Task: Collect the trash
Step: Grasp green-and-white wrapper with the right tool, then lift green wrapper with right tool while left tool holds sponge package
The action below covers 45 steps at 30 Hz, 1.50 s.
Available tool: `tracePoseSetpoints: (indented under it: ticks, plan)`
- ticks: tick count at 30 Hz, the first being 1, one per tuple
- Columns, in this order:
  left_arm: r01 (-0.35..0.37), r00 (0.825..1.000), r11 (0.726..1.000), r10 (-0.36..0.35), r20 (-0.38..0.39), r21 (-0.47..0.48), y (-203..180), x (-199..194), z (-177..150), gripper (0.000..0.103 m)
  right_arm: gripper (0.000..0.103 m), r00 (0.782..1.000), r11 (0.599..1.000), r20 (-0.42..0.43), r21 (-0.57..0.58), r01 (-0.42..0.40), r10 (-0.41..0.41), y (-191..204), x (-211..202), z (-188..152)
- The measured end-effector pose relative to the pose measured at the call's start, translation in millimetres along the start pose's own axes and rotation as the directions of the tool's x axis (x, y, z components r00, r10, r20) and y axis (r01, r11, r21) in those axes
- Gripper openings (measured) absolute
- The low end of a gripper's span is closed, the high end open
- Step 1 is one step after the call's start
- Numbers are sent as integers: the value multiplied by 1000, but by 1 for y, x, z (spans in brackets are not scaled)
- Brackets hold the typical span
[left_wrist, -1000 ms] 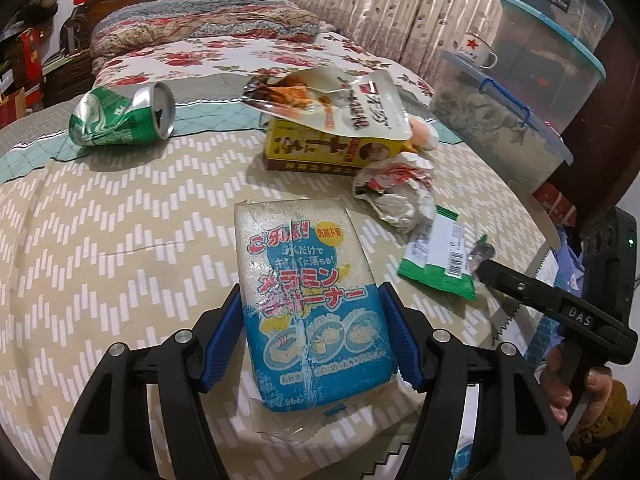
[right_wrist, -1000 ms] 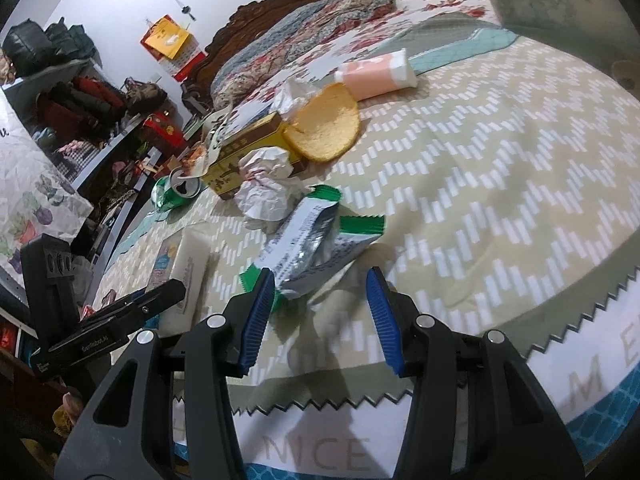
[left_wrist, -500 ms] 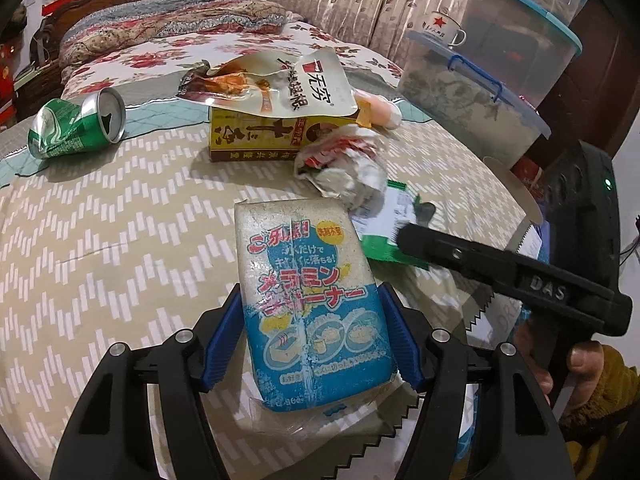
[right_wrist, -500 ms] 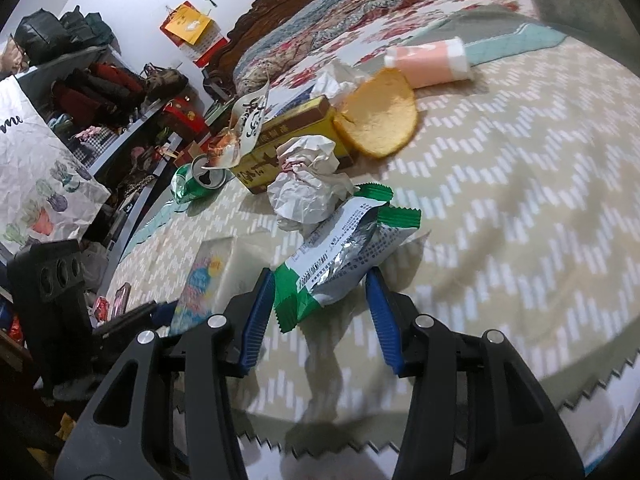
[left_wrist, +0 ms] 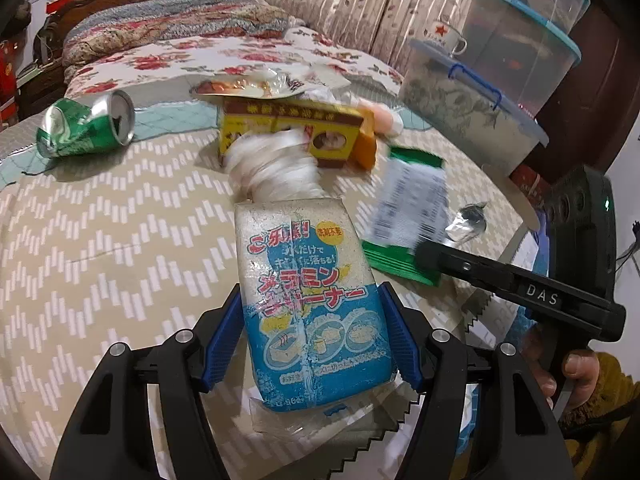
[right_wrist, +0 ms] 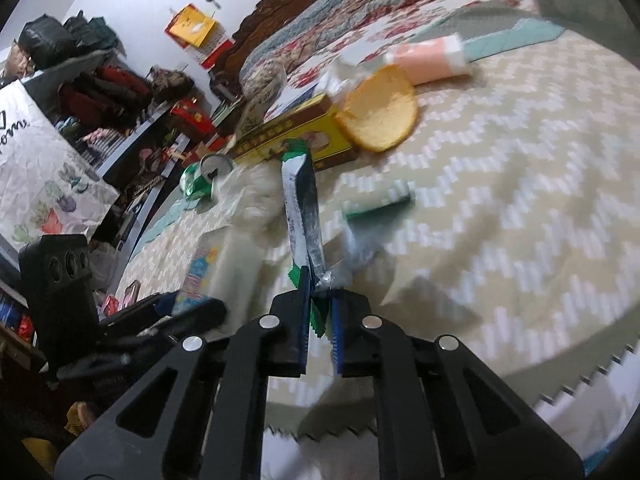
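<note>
left claw (left_wrist: 312, 344) grips the sponge pack (left_wrist: 310, 300); only the right view shows the right claw (right_wrist: 320, 316) pinching the green wrapper (right_wrist: 302, 204) near the bench edge (right_wrist: 580, 380).

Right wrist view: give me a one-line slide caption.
Right gripper pinches the green snack wrapper above the table, beside the yellow box.

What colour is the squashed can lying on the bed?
The can is green with a silver top, clearest in the left wrist view.
</note>
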<state>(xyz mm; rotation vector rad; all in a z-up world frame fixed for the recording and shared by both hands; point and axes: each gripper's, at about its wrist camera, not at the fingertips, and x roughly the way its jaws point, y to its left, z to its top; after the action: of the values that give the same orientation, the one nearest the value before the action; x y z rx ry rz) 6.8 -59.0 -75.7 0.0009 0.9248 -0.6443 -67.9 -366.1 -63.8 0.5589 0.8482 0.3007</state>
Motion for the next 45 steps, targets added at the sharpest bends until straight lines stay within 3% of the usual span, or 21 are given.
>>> tracePoseSetpoints:
  ticks: [8, 23, 45]
  plan:
    - [0, 1000, 1000, 0, 13, 6, 5, -10, -7, 62, 11, 1000, 999, 25, 42, 16, -17, -9, -17, -4]
    - [-18, 998, 999, 15, 59, 35, 5, -30, -14, 62, 11, 1000, 995, 13, -91, 29, -28, 19, -12, -7]
    - [-26, 997, 1000, 25, 72, 14, 12, -37, -16, 63, 11, 1000, 994, -2, -101, 29, -30, 21, -8, -9]
